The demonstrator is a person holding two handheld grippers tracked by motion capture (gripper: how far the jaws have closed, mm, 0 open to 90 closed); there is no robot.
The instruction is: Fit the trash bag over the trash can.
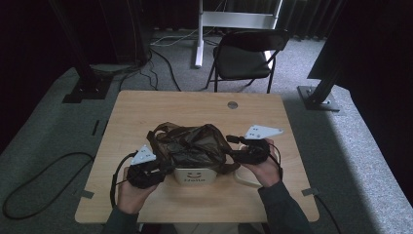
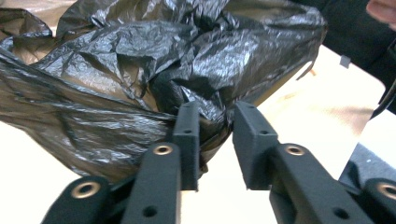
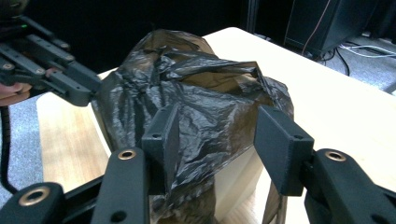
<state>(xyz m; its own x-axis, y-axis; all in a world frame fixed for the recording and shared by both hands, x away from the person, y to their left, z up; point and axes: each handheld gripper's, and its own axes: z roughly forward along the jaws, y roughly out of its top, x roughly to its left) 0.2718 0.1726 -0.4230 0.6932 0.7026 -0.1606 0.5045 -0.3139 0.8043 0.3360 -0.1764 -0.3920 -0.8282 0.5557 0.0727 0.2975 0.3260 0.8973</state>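
bin: small cream plastic bin (image 1: 196,176) with a smiley print, near table edge, between both hands
liner: crumpled dark translucent plastic bag (image 1: 191,145) draped over bin, bunched on top
left gripper (image 2: 215,130): jaws narrowly apart, film fold between, not clamped
right gripper (image 3: 217,140): wide, straddling bag over bin corner
tip: pinch one layer at the hem, pull outward evenly, don't tear

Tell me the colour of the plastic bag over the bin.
Dark brownish-black, slightly see-through plastic bag; it shows best in the right gripper view.
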